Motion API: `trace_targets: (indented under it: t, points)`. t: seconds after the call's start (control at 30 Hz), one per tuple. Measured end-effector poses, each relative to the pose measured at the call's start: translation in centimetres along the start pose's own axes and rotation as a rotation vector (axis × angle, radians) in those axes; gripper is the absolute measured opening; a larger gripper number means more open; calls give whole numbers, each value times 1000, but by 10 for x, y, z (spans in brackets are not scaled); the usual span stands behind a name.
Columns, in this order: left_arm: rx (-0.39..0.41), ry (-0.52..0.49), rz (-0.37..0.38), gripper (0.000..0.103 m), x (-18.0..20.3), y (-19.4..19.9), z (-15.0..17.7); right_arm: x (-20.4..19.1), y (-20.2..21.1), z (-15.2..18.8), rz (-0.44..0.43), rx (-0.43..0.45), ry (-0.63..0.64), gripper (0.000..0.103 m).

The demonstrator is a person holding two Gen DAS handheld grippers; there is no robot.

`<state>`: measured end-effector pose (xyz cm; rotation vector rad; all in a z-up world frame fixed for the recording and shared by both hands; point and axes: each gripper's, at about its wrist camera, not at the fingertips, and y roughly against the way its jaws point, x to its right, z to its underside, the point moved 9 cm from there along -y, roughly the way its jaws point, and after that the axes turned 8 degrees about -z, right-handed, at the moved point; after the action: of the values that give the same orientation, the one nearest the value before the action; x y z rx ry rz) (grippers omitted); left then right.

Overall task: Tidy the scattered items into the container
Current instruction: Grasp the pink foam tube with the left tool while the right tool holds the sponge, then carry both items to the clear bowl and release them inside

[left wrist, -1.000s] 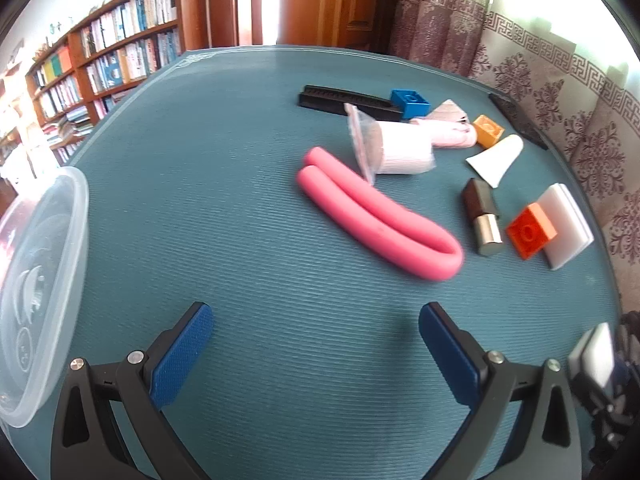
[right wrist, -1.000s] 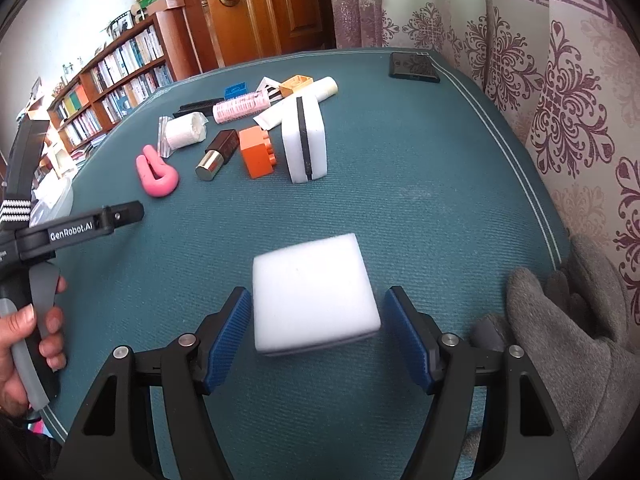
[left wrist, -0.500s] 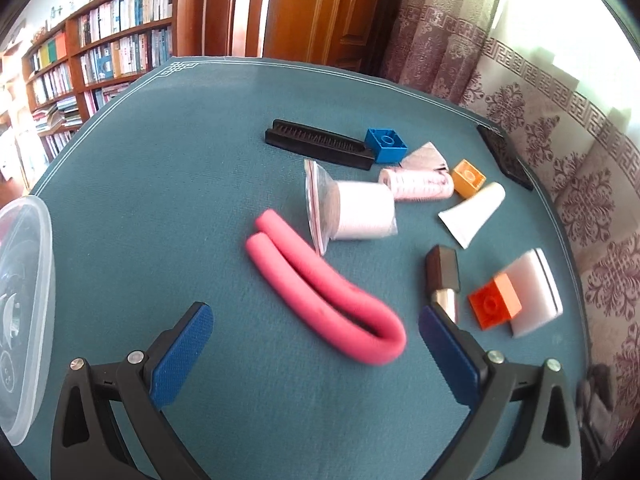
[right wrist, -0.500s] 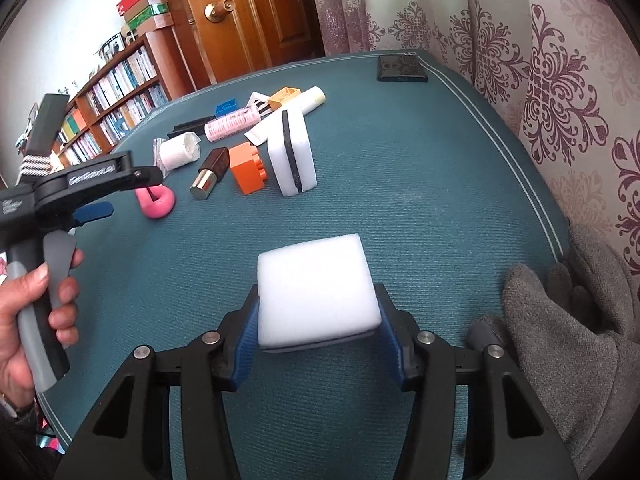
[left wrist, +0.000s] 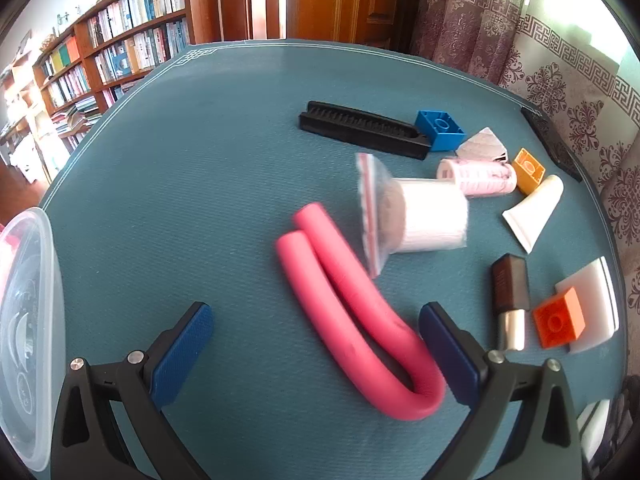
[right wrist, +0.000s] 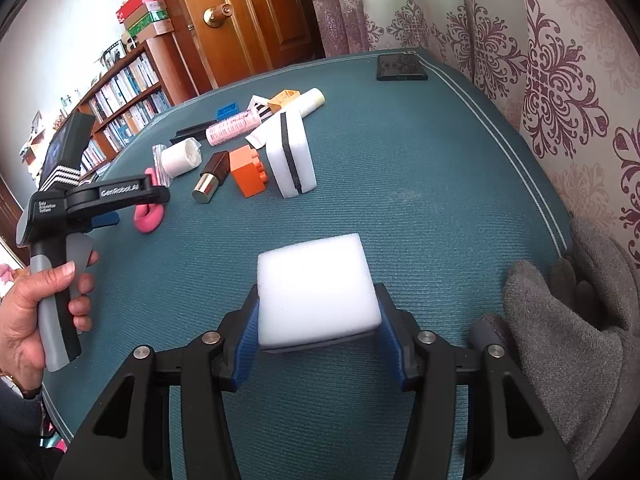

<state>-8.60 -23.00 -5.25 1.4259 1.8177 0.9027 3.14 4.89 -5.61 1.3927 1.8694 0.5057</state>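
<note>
Right gripper clamps white sponge block between both pads. Left gripper spread wide (body reads "GenRobot.AI"), pink foam tube bend against right pad.

I see a ribbed, matt cloth on the table. The sponge looks soft and matt; the container is clear glossy plastic.
</note>
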Motion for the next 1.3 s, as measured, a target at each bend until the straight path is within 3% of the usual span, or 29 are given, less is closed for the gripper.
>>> trace_targets:
  t: [0.17,0.5,0.7,0.8,0.87,1.1,1.3]
  points:
    - [2,4,-21,103,-21,0,3,0,0,0,2,-1,2,56]
    - [63,-80,9,101,-14,-2,0,-1,-1,1,18,-3,14,56]
    - [120,-142,39,76,-11,10,2,-2,-2,1,37,-7,24,56]
    - [129,-156,59,60,-13,9,-3,-1,-2,1,47,-7,22,55]
    - [129,-153,71,42,-14,10,-5,-2,-2,0,54,-6,19,55]
    - [122,-118,110,40,-22,15,-2,-8,-3,-3,41,0,7,54]
    - [174,-104,94,40,-40,36,-1,-35,-7,-14,-11,15,39,54]
